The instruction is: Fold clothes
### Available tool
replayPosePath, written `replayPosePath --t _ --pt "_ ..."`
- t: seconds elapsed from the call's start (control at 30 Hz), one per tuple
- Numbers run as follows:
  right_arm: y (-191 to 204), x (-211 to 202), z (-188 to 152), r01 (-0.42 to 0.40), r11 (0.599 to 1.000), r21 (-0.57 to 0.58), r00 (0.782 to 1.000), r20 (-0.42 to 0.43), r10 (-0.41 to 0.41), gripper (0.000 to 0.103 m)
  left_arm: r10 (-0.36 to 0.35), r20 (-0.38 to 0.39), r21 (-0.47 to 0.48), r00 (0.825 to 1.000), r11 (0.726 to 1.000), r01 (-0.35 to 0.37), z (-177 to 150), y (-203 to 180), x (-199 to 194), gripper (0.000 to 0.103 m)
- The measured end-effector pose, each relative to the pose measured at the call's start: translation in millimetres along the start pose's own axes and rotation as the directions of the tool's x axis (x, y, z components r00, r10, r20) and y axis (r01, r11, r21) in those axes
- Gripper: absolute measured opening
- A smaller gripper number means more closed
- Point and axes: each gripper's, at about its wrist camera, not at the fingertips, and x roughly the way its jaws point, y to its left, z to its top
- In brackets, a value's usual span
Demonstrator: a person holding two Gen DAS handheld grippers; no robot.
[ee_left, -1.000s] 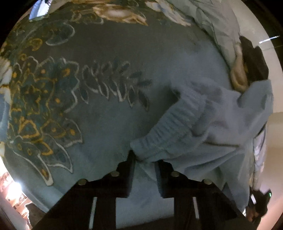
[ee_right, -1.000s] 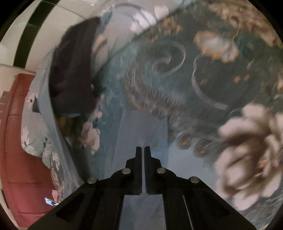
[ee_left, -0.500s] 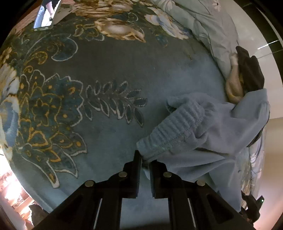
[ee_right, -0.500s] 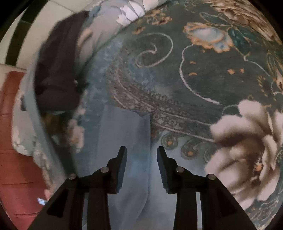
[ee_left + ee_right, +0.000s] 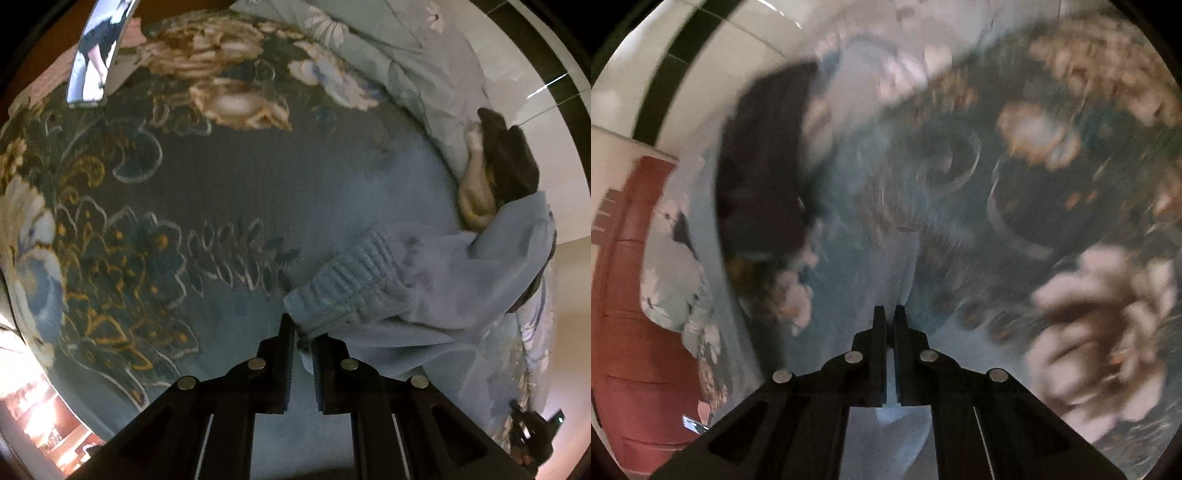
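Pale blue trousers (image 5: 399, 291), legs blurred in my right view, lie on the floral bedspread (image 5: 229, 177): left gripper (image 5: 303, 332) jaws clench the waistband corner, right gripper (image 5: 890, 314) jaws pinch a leg.

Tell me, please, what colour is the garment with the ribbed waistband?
Pale blue garment, plain, with no print; clearest in the left wrist view.
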Motion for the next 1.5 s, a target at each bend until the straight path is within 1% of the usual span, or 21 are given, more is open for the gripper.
replayPosePath --t 0.13,0.2,0.3,0.4,0.5,0.6,0.67,0.7,0.73,0.77,0.8,0.9,0.97,1.03,1.1,1.2,1.27,1.37,1.4,1.43,1.5 --pt "-24.4 -48.4 7.6 0.004 1.0 0.019 0.996 0.091 -0.006 0.003 0.001 0.05 0.01 0.999 1.0 -0.002 17.9 12.4 -13.3 0.008" --pt "-37.5 -68.6 10.5 0.01 0.999 0.035 0.992 0.126 -0.014 0.003 0.016 0.07 -0.001 0.997 1.0 -0.016 16.1 20.4 -21.8 0.007" --pt "-57.0 -71.4 -1.0 0.047 0.997 0.066 0.992 0.114 -0.055 0.003 0.017 0.064 -0.03 0.998 0.999 -0.015 10.9 35.7 -22.8 0.007" --pt "-82.0 -55.6 -17.6 0.119 0.99 0.077 0.992 0.035 -0.122 0.003 0.01 0.029 -0.041 1.0 0.999 -0.009 0.3 45.0 -17.4 0.007" --pt "-105.7 -46.2 -28.1 0.136 0.982 0.132 0.991 -0.015 -0.135 0.003 -0.012 -0.008 -0.04 1.0 0.999 0.011 -12.2 45.6 -4.7 0.007" --pt "-111.5 -50.9 -29.4 0.159 0.974 0.162 0.987 -0.003 -0.161 0.004 -0.047 -0.044 -0.046 0.998 0.998 0.045 -25.6 44.3 7.5 0.008" --pt "-111.0 -58.5 -29.4 0.192 0.968 0.164 0.98 0.015 -0.197 0.012 -0.062 -0.066 -0.047 0.996 0.997 0.059 -34.6 41.7 13.9 0.008" --pt "-108.0 -60.4 -28.5 0.227 0.961 0.158 0.972 0.023 -0.233 0.021 -0.061 -0.084 -0.04 0.995 0.998 0.057 -38.7 39.2 18.4 0.011" --pt "-104.9 -62.2 -27.6 0.261 0.954 0.151 0.963 0.03 -0.268 0.03 -0.057 -0.107 -0.029 0.993 0.998 0.054 -41.9 36.4 23.8 0.014" --pt "-101.6 -63.1 -26.6 0.288 0.946 0.145 0.954 0.035 -0.296 0.031 -0.054 -0.124 -0.025 0.991 0.998 0.051 -43.8 34.1 28.7 0.022" --pt "-96.4 -57.8 -25.2 0.276 0.951 0.139 0.959 0.025 -0.282 0.032 -0.052 -0.131 -0.033 0.99 0.998 0.048 -43.0 32.8 32.6 0.028" --pt "-80.5 -42.0 -21.1 0.238 0.964 0.122 0.971 -0.006 -0.239 0.04 -0.048 -0.152 -0.059 0.987 0.997 0.039 -40.5 29.0 44.0 0.035" --pt "-68.9 -26.2 -16.2 0.214 0.969 0.121 0.977 -0.039 -0.211 0.044 -0.045 -0.166 -0.077 0.985 0.997 0.033 -38.9 26.5 51.6 0.039" --pt "-63.6 -4.9 -8.5 0.214 0.965 0.151 0.975 -0.091 -0.202 0.047 -0.042 -0.18 -0.094 0.983 0.995 0.026 -37.3 24.0 59.3 0.04" --pt "-59.7 12.2 -2.1 0.244 0.953 0.182 0.966 -0.131 -0.222 0.047 -0.04 -0.194 -0.111 0.98 0.994 0.019 -35.6 21.5 66.9 0.041" --pt "-57.4 33.6 8.7 0.36 0.913 0.192 0.927 -0.18 -0.328 0.047 -0.037 -0.205 -0.13 0.978 0.991 0.01 -32.8 18.8 73.8 0.042" --pt "-57.8 46.8 13.0 0.419 0.887 0.193 0.899 -0.222 -0.377 0.047 -0.036 -0.203 -0.137 0.978 0.991 0.008 -30.1 17.8 74.6 0.042" --pt "-55.7 47.2 12.8 0.459 0.868 0.191 0.881 -0.223 -0.417 0.047 -0.027 -0.204 -0.139 0.979 0.99 -0.002 -28.0 15.8 74.2 0.042" --pt "-55.0 47.4 12.7 0.472 0.861 0.191 0.875 -0.224 -0.43 0.042 -0.023 -0.204 -0.138 0.979 0.99 -0.006 -27.6 14.7 73.9 0.04" --pt "-54.8 47.2 12.6 0.482 0.855 0.191 0.869 -0.225 -0.44 0.03 -0.018 -0.201 -0.134 0.979 0.991 -0.009 -27.2 12.8 73.4 0.04" --pt "-61.2 42.7 11.4 0.471 0.859 0.202 0.876 -0.225 -0.427 0.016 -0.014 -0.196 -0.131 0.98 0.991 -0.012 -25.8 9.4 72.3 0.038"
